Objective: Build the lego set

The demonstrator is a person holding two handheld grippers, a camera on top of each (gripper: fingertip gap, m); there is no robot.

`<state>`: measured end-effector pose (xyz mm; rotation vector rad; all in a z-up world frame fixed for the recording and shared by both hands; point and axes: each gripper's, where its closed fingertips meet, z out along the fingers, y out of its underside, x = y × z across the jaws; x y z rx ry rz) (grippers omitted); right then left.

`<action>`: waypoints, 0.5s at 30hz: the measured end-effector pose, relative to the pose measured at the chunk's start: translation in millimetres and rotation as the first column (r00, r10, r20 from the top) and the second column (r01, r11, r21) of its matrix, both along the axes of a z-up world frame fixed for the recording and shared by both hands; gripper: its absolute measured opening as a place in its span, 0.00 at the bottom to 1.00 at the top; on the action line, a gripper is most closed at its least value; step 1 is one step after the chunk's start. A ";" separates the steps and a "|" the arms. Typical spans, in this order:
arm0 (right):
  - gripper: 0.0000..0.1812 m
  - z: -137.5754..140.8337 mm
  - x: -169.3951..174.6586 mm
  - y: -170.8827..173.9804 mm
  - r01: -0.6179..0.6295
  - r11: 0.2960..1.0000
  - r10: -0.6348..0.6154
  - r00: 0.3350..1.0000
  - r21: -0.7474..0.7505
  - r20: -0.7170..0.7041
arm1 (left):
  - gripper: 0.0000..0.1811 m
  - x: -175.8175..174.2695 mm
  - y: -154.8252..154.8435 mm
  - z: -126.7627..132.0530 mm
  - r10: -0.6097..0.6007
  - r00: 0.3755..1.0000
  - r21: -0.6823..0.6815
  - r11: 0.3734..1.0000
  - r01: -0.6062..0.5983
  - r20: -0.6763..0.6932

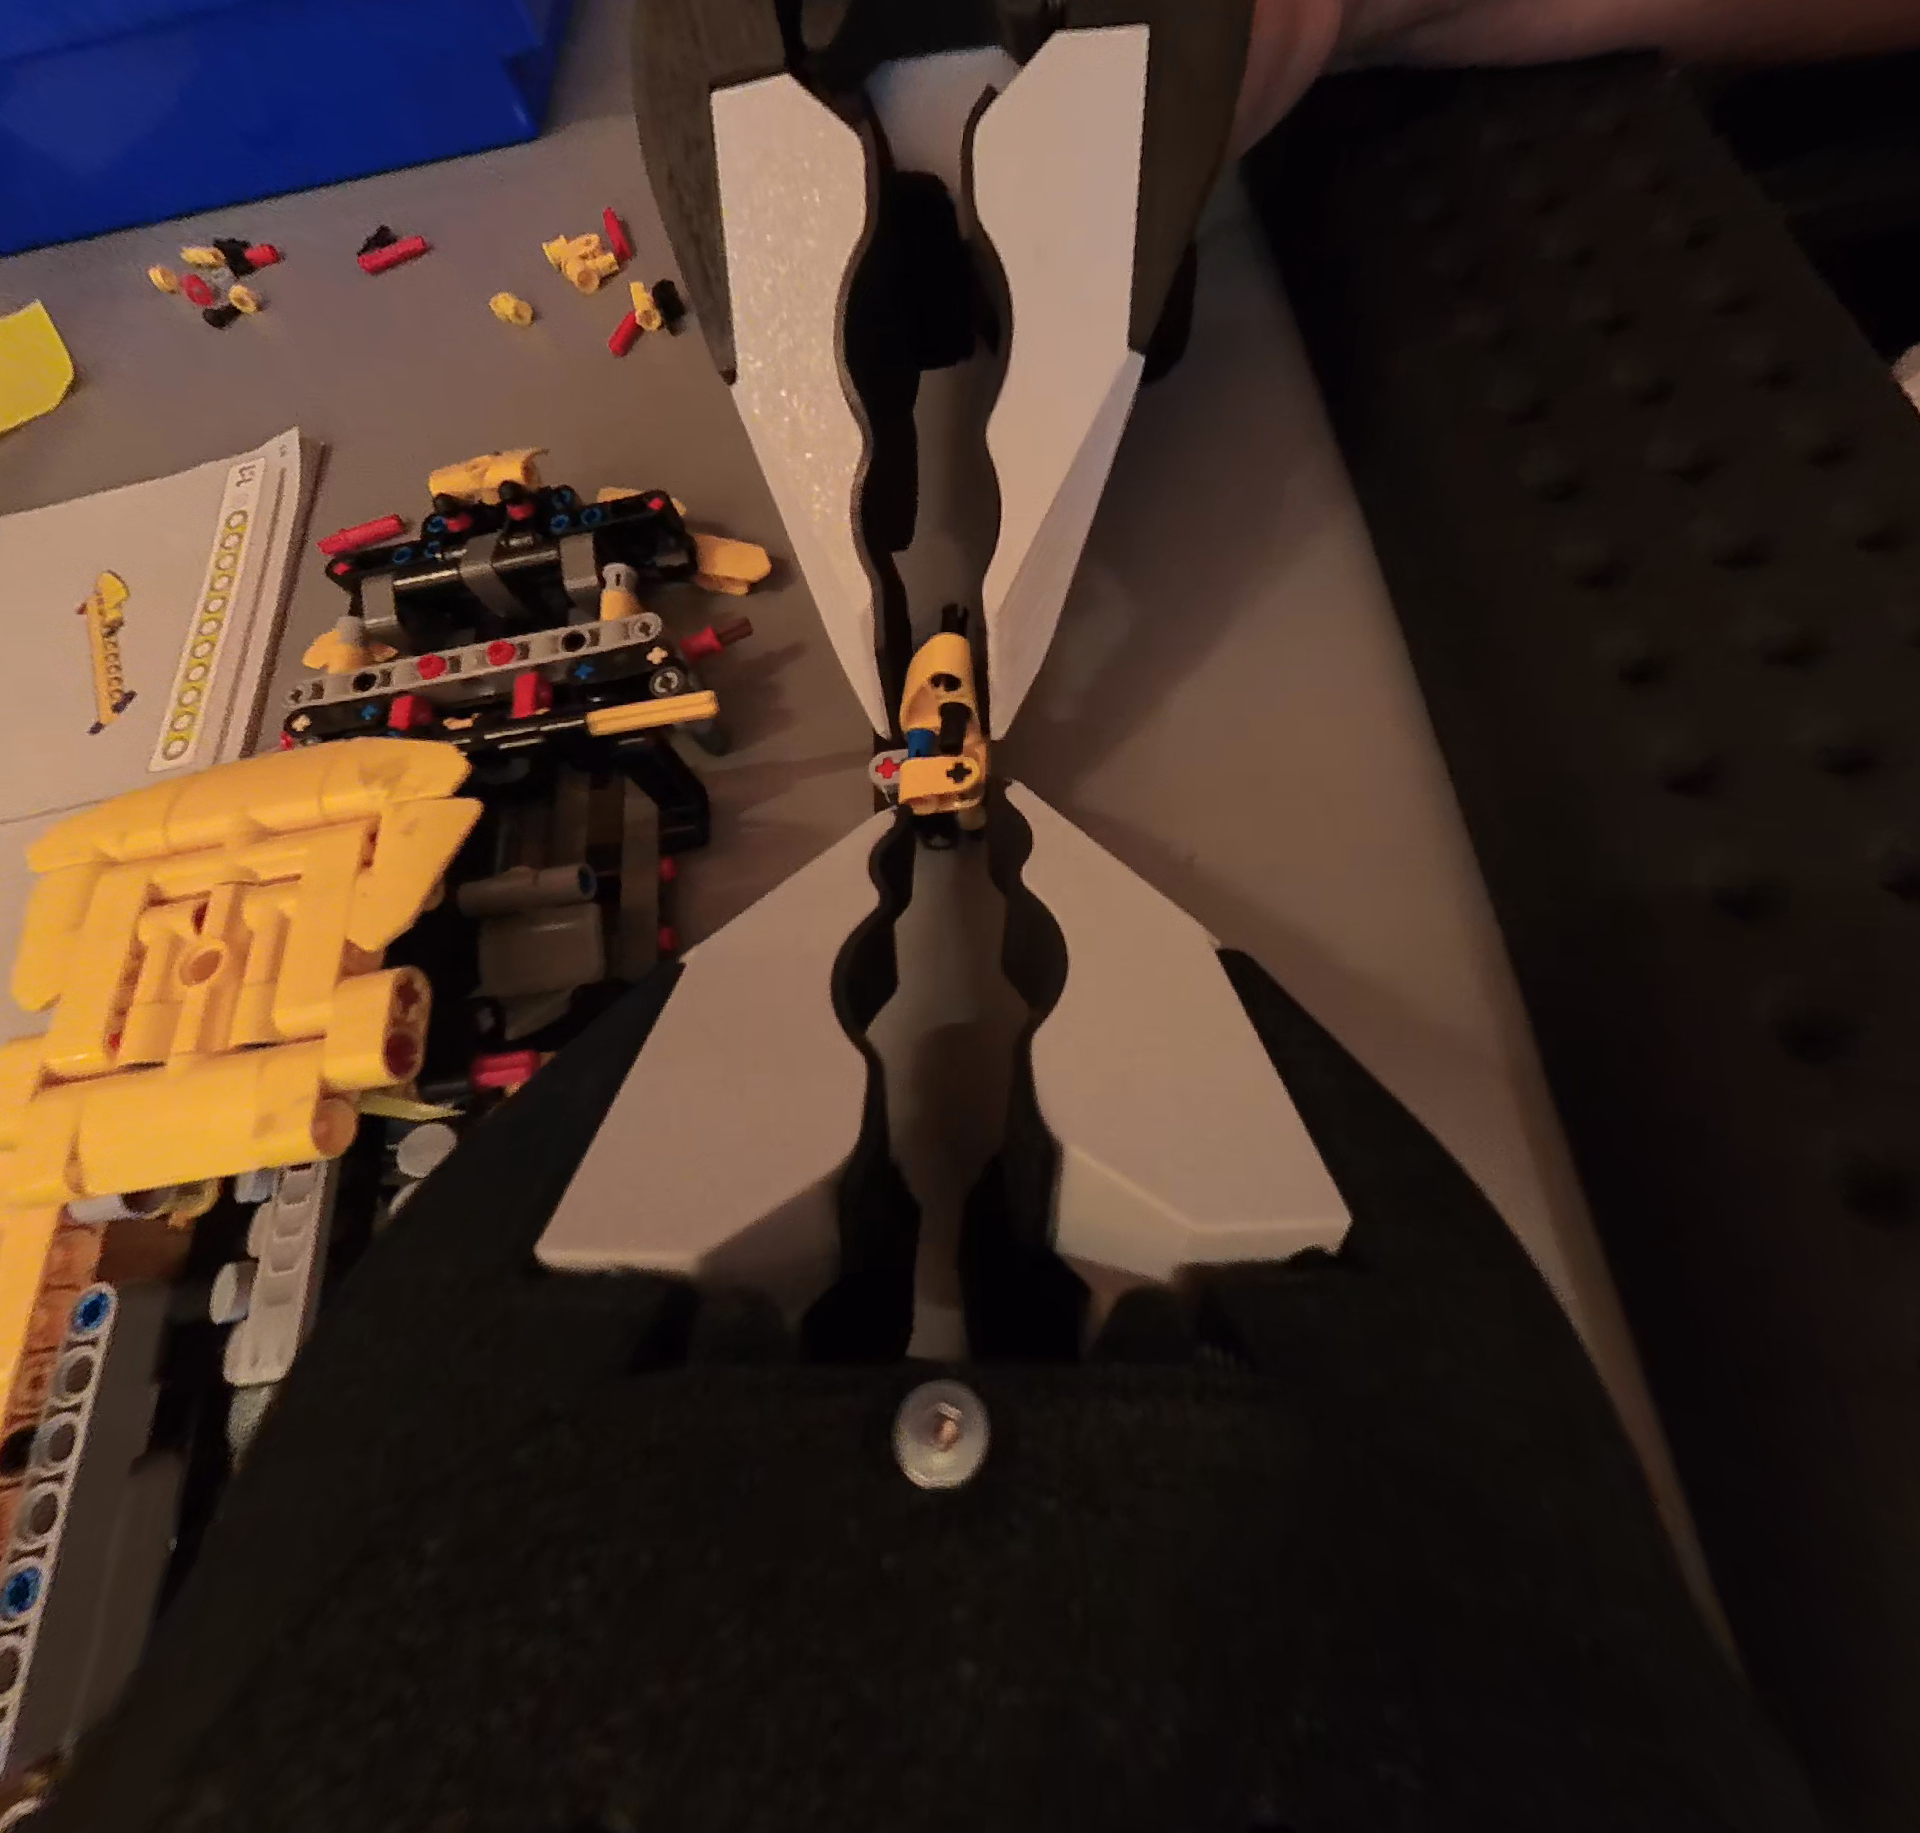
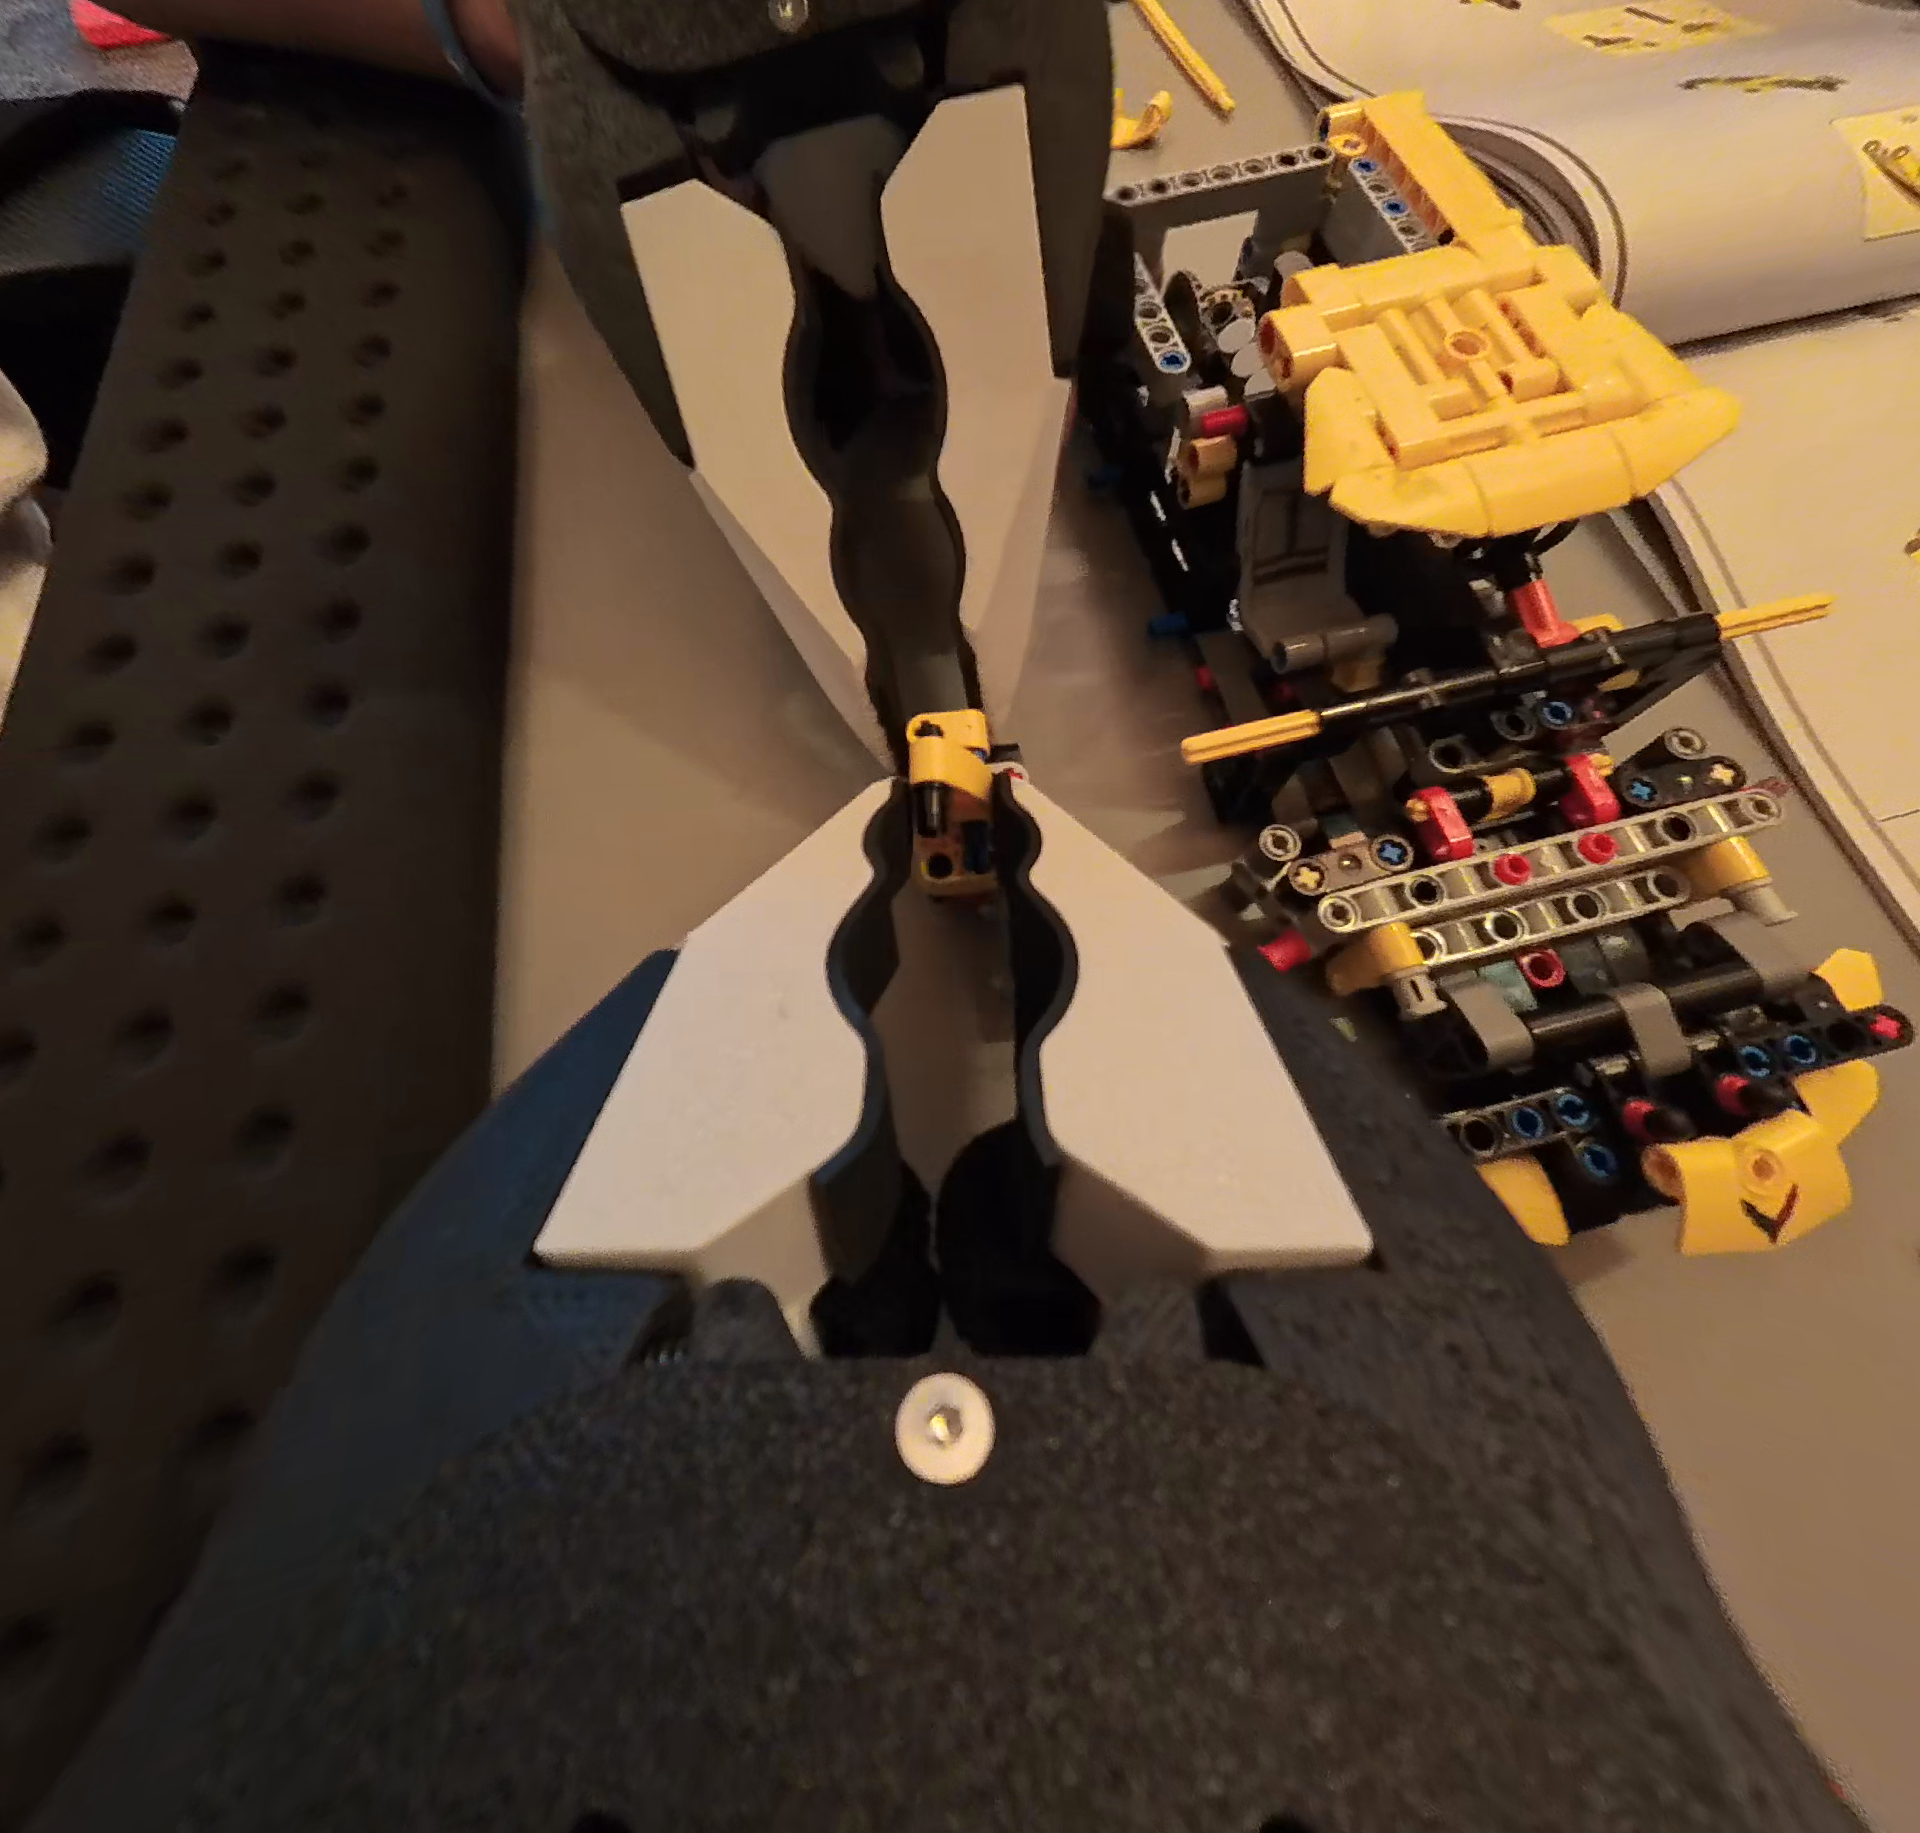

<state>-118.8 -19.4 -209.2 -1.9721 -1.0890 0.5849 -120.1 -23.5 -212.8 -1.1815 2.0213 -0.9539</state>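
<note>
Both grippers meet tip to tip over the grey table's edge. Between them is a small yellow sub-assembly (image 1: 938, 692) with black and blue pins and a grey end piece. My left gripper (image 1: 945, 807) is shut on its near end. The right gripper (image 1: 938, 734) comes from above in that view and is shut on the longer yellow part. In the right wrist view the sub-assembly (image 2: 951, 775) lies between my right gripper's (image 2: 948, 786) fingers, with the left gripper (image 2: 935, 739) opposite. The large black and yellow model (image 1: 499, 640) (image 2: 1507, 848) rests on the table beside them.
A yellow panel section (image 1: 208, 952) (image 2: 1475, 401) sits on the model. An instruction booklet (image 1: 135, 620) (image 2: 1558, 17) lies behind it. Loose red, yellow and black pins (image 1: 582, 261) are scattered near blue bins (image 1: 260, 48). A black perforated surface (image 1: 1662, 640) (image 2: 260, 536) borders the table. The grippers are tip to tip, or close to it.
</note>
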 end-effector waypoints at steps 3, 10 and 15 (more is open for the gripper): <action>0.08 -1.4 -1.8 -3.4 -0.020 1.000 0.020 1.000 -0.009 0.015 | 0.07 -1.8 -3.3 -1.4 -0.022 1.000 0.028 0.999 0.022 0.003; 0.08 3.2 -5.3 -13.2 -0.092 0.995 0.089 0.994 -0.046 -0.062 | 0.07 -5.0 -12.3 2.4 -0.078 0.997 0.006 0.997 0.078 0.019; 0.08 -3.2 -5.4 -9.3 -0.056 0.997 0.057 0.998 -0.043 0.019 | 0.07 -4.7 -8.1 -4.3 -0.054 0.998 0.048 0.997 0.055 -0.009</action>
